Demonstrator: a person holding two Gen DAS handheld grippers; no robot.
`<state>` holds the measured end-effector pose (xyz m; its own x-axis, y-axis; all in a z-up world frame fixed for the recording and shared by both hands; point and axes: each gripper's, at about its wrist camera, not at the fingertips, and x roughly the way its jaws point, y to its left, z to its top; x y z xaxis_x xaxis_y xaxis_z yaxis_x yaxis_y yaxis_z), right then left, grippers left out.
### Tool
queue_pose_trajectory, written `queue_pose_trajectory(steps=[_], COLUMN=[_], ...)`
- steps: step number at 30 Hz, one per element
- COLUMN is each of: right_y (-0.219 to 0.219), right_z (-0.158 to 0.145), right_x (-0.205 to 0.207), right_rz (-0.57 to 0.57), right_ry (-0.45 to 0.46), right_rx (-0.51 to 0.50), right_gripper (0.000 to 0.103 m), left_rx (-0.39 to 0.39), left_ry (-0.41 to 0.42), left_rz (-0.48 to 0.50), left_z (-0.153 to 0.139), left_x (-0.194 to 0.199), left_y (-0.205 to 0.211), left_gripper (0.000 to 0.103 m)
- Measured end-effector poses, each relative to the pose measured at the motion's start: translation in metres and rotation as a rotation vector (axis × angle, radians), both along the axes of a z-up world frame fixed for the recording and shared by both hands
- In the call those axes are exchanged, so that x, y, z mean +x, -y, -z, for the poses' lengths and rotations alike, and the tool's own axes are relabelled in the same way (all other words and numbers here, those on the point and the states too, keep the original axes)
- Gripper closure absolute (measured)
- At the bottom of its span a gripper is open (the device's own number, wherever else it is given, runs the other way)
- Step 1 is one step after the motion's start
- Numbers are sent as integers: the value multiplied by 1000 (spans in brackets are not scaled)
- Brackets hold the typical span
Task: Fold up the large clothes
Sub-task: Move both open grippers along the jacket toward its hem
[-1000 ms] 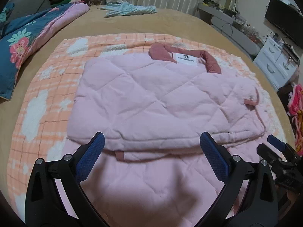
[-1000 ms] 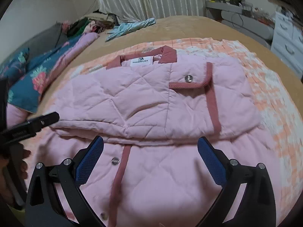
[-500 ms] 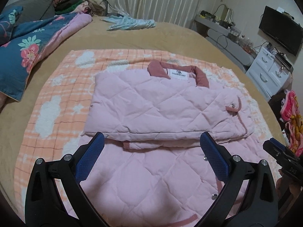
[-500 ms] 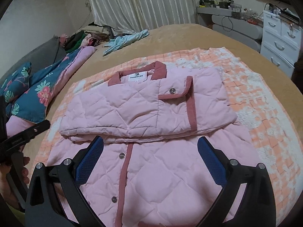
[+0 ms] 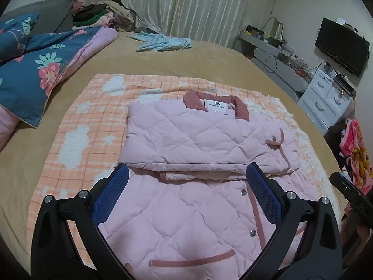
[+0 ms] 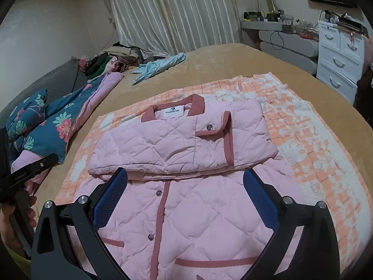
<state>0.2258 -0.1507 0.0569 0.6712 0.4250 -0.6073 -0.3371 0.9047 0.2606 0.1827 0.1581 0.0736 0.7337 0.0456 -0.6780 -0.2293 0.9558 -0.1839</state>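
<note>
A pink quilted jacket (image 5: 191, 144) with dark pink collar and trim lies on an orange checked blanket (image 5: 77, 140) on the bed. Its sleeves are folded across the chest, forming a band below the collar. The buttoned lower front lies flat near me. It also shows in the right wrist view (image 6: 186, 140). My left gripper (image 5: 186, 200) is open and empty, raised above the jacket's lower part. My right gripper (image 6: 185, 200) is open and empty, also above the lower part. The left gripper's body shows at the left edge of the right wrist view (image 6: 25, 172).
A blue floral quilt (image 5: 39, 70) lies at the bed's left. A light blue garment (image 5: 163, 43) lies at the far side, with a clothes pile (image 5: 98, 16) behind. White drawers (image 5: 326, 100) and a TV (image 5: 341, 46) stand at the right.
Both grippers have pulled back and up from the jacket, so more of its lower front and the room shows. Both stayed open.
</note>
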Motion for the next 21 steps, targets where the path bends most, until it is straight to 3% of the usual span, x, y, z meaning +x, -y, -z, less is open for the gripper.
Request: queue_pose_trajectory(steps=[6,21], right_y=[-1,1], right_z=[-8,-25], right_x=[-12,-39], right_rz=[4,-32], right_ry=[27,96], right_rx=[-58,-77], right_gripper=[4,4], left_rx=[6,30], left_ry=[18,65], left_rz=[-1,-19], left_z=[-7,-25], left_x=[-13,-56], left_y=[5,12], left_gripper=[8,8])
